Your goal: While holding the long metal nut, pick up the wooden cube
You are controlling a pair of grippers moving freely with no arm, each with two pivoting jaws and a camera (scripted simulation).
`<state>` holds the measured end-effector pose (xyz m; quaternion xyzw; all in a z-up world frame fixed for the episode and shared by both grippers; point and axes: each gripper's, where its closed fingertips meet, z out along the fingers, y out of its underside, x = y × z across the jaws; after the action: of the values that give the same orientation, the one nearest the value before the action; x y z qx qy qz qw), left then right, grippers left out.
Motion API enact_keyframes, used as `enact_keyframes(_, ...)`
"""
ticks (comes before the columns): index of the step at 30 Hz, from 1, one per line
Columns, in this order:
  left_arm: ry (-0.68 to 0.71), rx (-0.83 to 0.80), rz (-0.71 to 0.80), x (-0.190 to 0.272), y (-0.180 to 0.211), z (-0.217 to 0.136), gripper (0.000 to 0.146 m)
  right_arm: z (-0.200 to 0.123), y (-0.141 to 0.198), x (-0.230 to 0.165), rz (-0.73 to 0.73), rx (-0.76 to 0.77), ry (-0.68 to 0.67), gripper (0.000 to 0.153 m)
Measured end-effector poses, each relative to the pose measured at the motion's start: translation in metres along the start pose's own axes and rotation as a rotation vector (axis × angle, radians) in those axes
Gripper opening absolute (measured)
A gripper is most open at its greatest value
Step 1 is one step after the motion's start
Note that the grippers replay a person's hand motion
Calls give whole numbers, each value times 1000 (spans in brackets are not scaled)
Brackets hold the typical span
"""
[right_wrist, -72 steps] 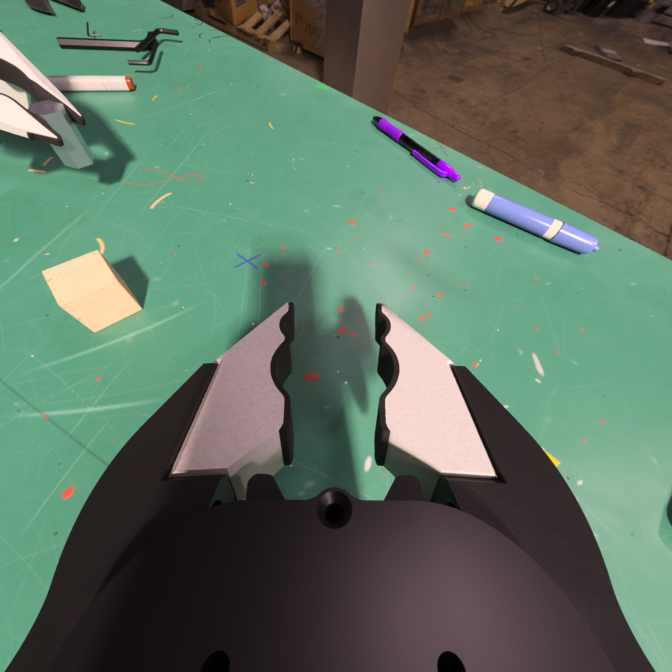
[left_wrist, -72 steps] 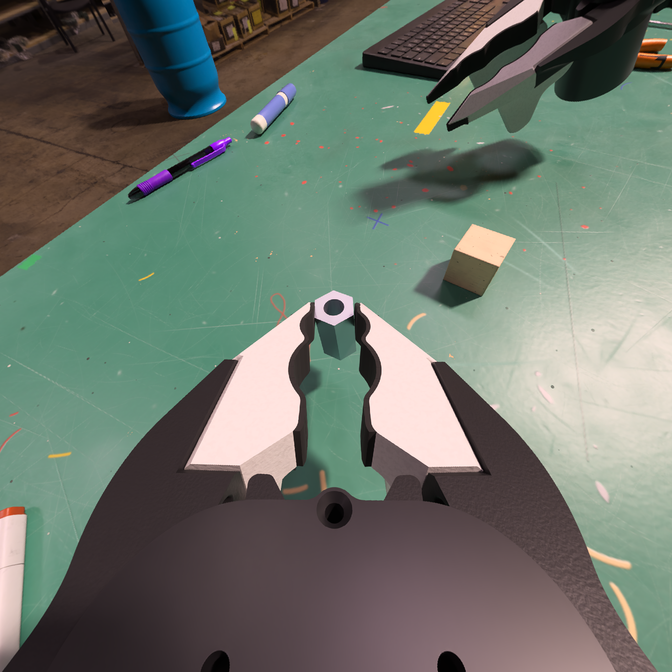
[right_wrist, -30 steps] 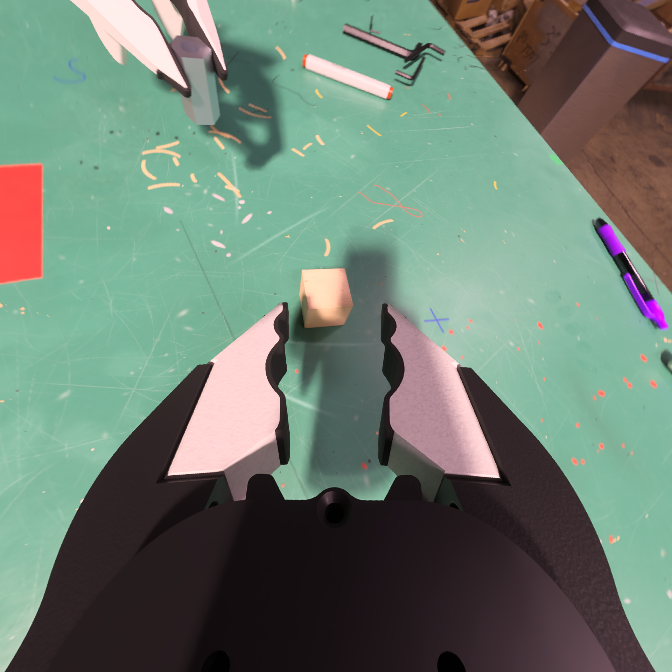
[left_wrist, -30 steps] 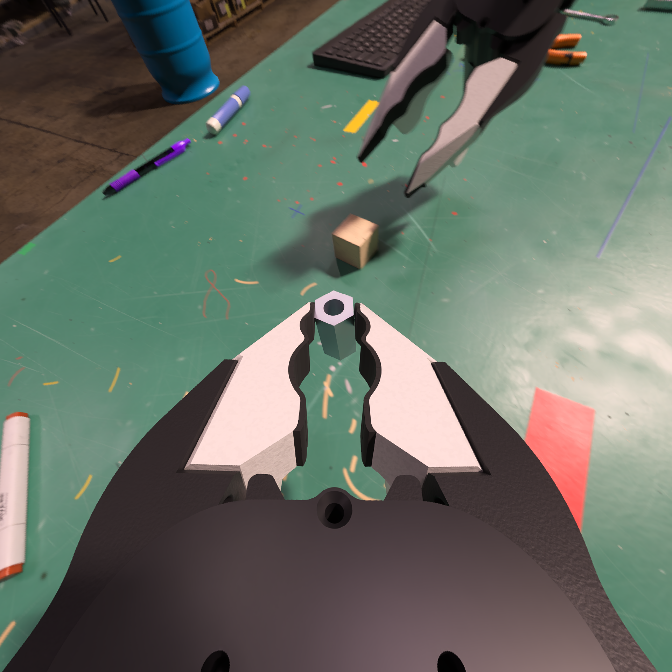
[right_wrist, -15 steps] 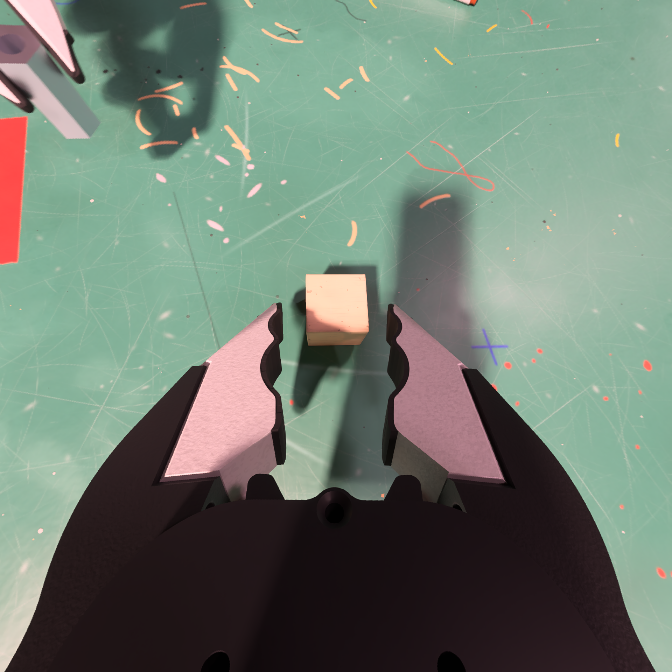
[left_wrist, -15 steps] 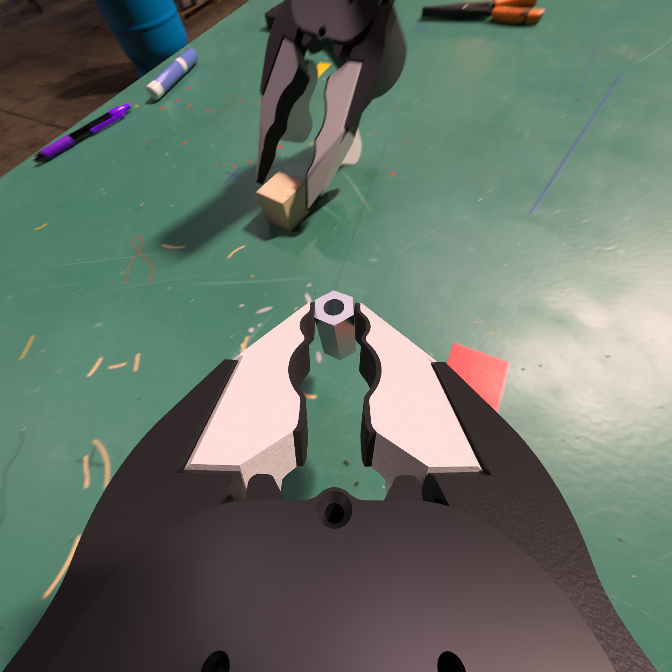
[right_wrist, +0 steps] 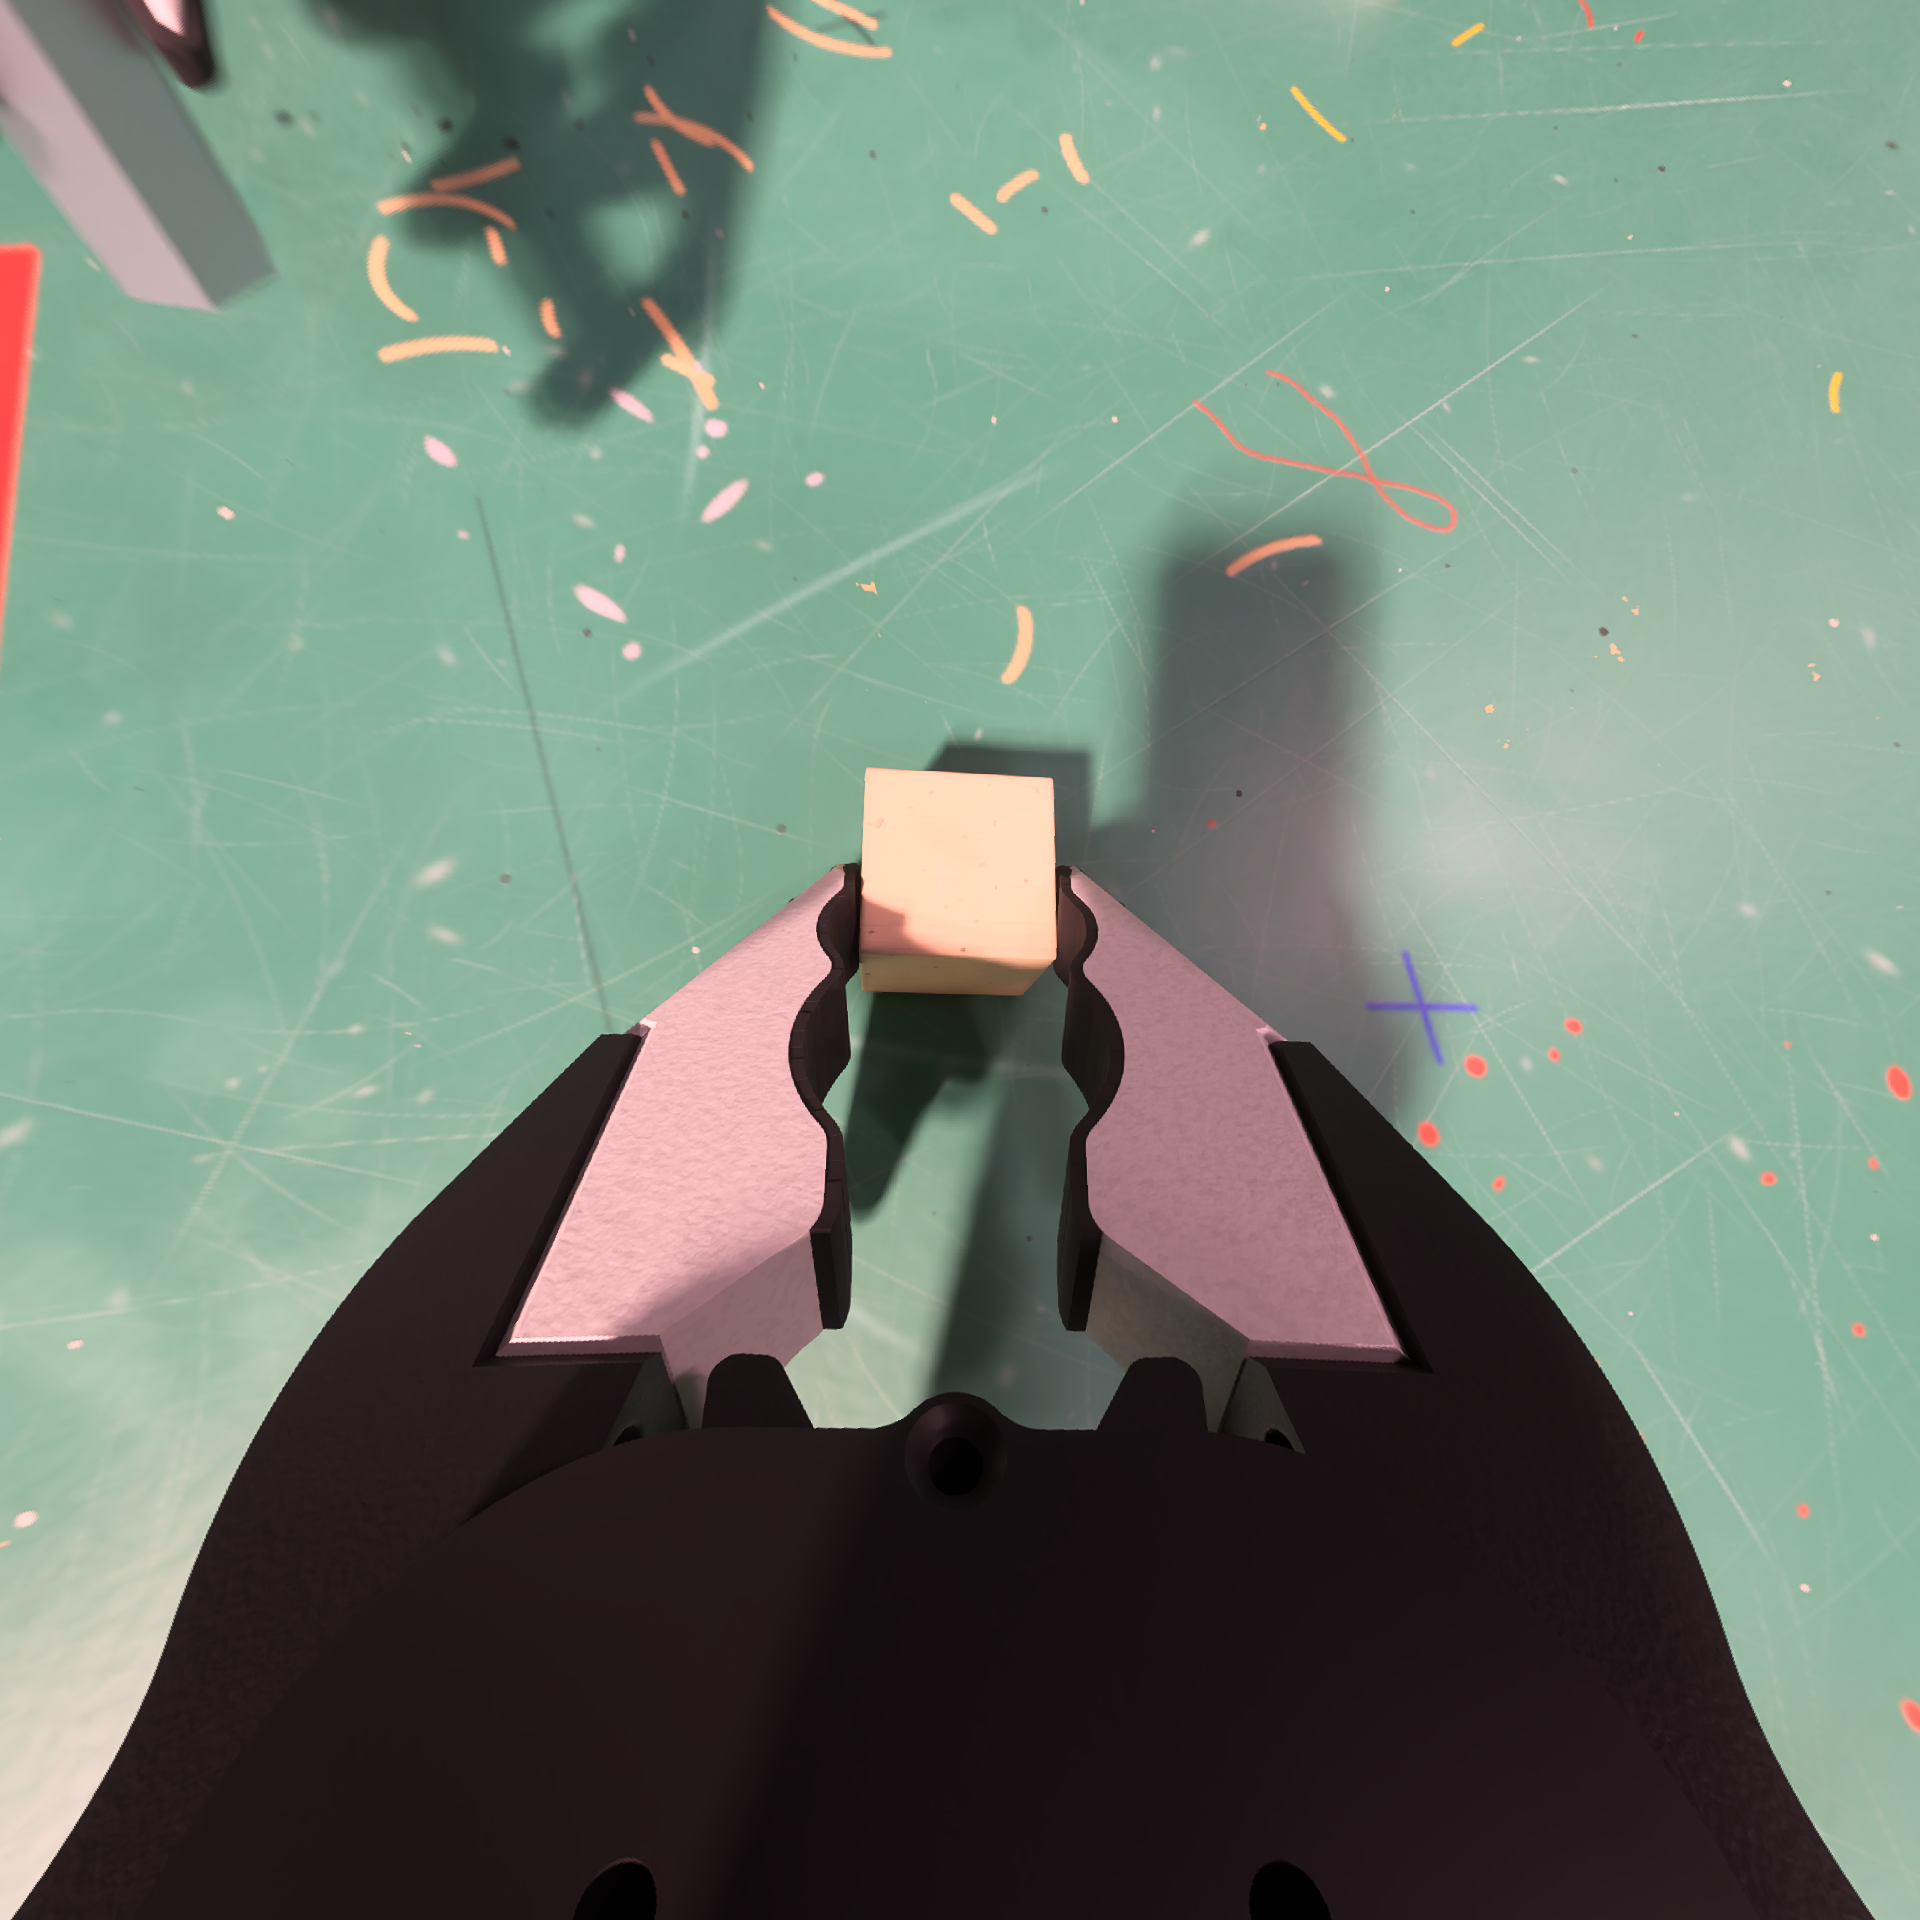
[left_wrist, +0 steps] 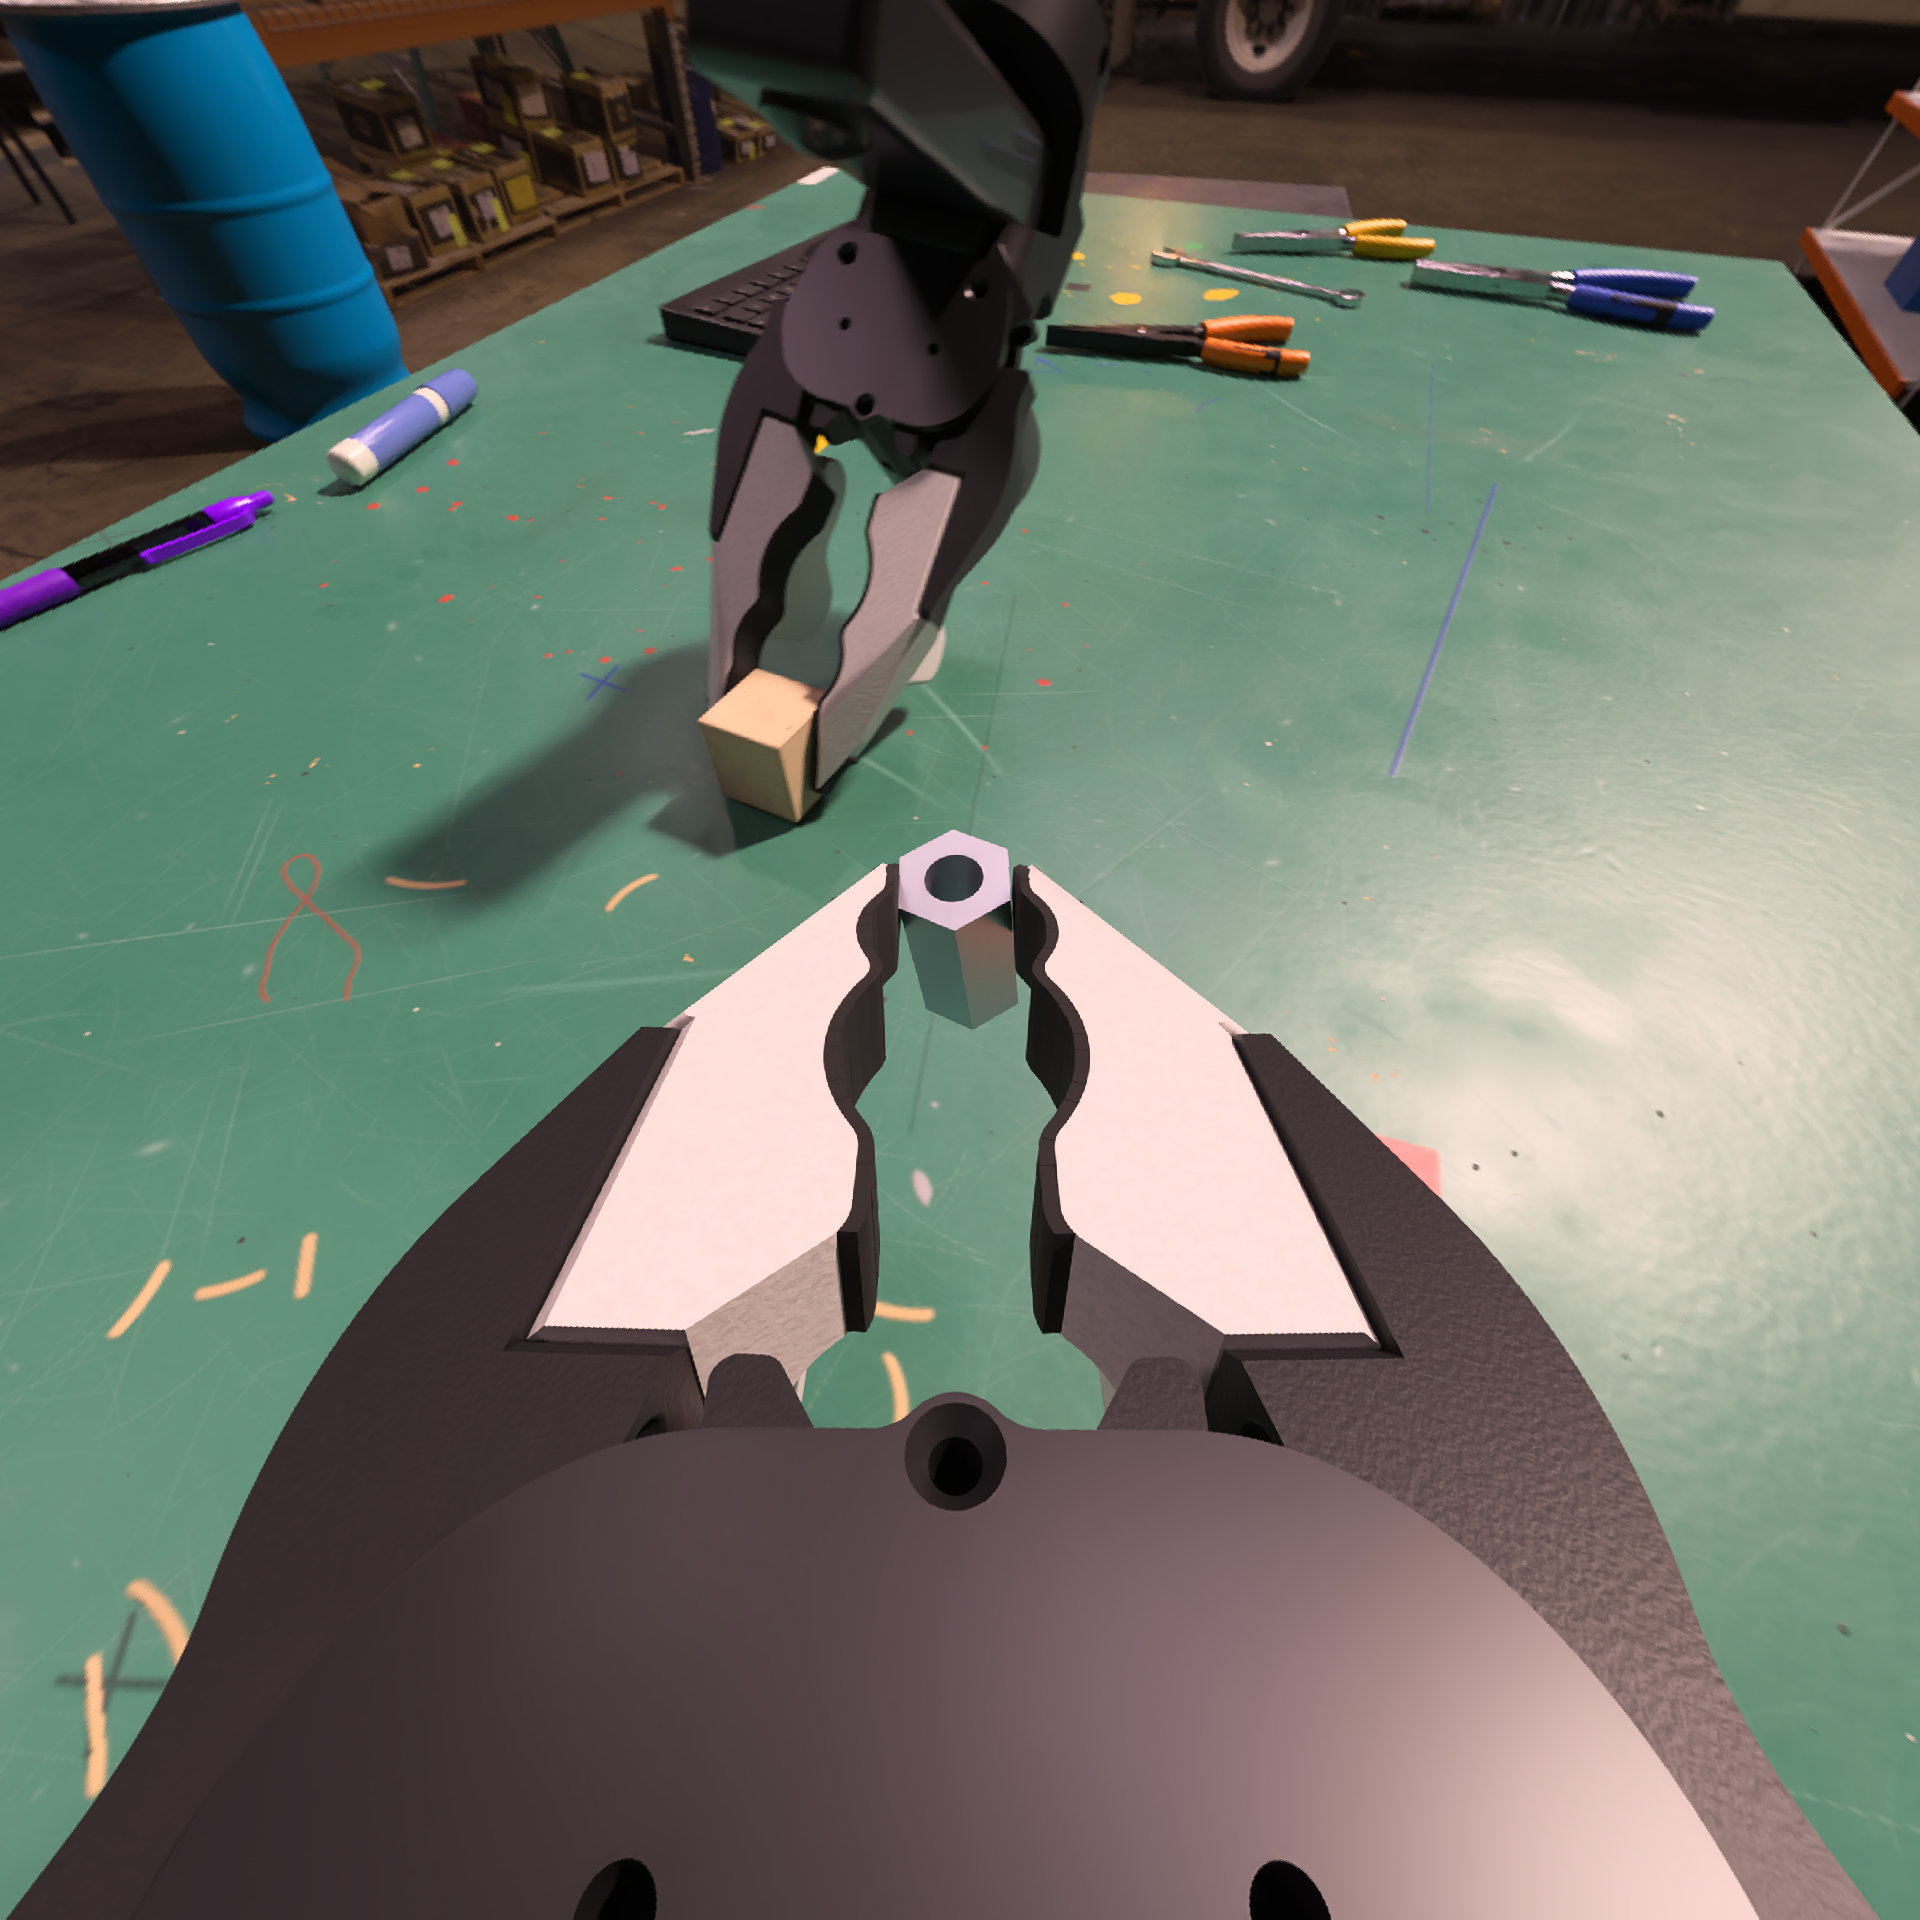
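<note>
- Wooden cube (right_wrist: 956, 878): likely light, rigid, flat-faced; best held on opposite side faces. It sits mid-desk (left_wrist: 1351, 831), well off the edges.
- Right gripper (right_wrist: 958, 883): fingers pinch its sides; 0.5 s ago they stood apart.
- Left gripper (left_wrist: 954, 894): fingers stay clamped on long metal nut (left_wrist: 961, 951).

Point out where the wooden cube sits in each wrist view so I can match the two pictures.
Left wrist view: the wooden cube is left of centre, above the held long metal nut, between the jaws of the right gripper.
Right wrist view: the wooden cube is at centre, touched by both fingertips of the right gripper.
Shared landmark: the small blue cross drawn on the green table.
</note>
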<state>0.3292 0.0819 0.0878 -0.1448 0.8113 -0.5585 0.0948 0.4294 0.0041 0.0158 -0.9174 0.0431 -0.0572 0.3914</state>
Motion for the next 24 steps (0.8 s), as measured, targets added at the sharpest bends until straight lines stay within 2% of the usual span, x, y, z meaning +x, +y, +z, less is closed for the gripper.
enact_keyframes(5, -56, 114, -13, -19, -10, -3, 21, -18, -14, -4, 115, 110, -79, 37)
enact_keyframes(10, -96, 275, -25, -29, -21, -6, 21, -48, -17, 11, 341, 254, -134, 37)
enact_keyframes(13, -96, 295, -39, -31, -21, -6, 21, -58, -18, 20, 450, 326, -174, 37)
enact_keyframes(19, -130, 287, -13, -31, -20, -4, 21, -60, -20, 22, 498, 371, -225, 37)
enact_keyframes(24, -108, 289, -22, -30, -19, -4, 21, -55, -18, 21, 489, 351, -199, 37)
